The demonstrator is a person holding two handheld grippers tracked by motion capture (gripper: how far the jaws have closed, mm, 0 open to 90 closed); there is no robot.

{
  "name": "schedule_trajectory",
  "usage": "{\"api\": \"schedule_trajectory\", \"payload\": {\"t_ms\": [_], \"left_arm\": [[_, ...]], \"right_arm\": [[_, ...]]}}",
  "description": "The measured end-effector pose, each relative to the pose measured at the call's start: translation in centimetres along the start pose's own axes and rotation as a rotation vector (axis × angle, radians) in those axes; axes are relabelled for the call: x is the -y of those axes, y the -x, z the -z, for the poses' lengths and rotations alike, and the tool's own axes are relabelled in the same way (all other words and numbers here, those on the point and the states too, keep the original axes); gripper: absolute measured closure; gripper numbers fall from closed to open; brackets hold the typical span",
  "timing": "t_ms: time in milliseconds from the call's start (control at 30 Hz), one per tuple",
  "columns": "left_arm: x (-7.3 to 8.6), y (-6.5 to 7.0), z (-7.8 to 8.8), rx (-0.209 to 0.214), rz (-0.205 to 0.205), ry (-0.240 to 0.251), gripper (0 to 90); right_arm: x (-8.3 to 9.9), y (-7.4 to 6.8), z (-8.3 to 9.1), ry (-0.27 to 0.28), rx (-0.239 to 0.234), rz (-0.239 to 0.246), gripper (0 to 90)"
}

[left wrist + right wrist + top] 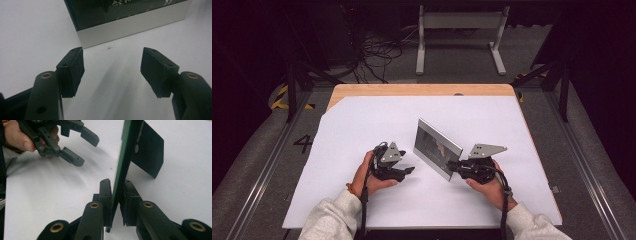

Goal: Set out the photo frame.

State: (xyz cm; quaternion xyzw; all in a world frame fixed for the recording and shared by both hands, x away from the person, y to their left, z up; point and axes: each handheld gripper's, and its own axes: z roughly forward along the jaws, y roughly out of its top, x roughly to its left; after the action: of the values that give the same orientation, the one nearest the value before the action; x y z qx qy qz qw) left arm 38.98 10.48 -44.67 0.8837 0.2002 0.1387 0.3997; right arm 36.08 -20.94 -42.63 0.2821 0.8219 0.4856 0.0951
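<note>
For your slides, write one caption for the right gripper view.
Right gripper clamps the upright picture frame's edge; left gripper waits open.

My matt black plastic jaws grip a glossy glass-fronted picture frame (437, 149) with smooth silver edging, on a matt white table cover (362, 125).

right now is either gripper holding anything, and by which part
The right gripper clamps the picture frame by its thin near edge, fingers on either face. The left gripper is open, holding nothing.
</note>
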Motion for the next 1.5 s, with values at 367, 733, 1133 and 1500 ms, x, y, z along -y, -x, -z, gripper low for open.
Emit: {"api": "schedule_trajectory", "payload": {"t_ms": [367, 733, 1133, 1500], "left_arm": [[-1.4, -1.0, -1.8, 0.005, 0.055, 0.025, 29.5], [-1.7, -2.1, -3.2, 0.047, 0.081, 0.038, 25.7], [-2.1, -1.7, -4.0, 0.064, 0.056, 0.017, 25.2], [-3.0, -1.9, -4.0, 0.096, 0.066, 0.048, 28.0]], "right_arm": [[0.1, 0.4, 0.3, -0.004, -0.019, 0.000, 82.8], [0.1, 0.3, 0.3, -0.006, -0.006, 0.017, 82.7], [0.1, 0.2, 0.3, -0.011, 0.003, 0.034, 82.3], [0.1, 0.1, 0.3, -0.014, 0.004, 0.041, 82.1]]}}
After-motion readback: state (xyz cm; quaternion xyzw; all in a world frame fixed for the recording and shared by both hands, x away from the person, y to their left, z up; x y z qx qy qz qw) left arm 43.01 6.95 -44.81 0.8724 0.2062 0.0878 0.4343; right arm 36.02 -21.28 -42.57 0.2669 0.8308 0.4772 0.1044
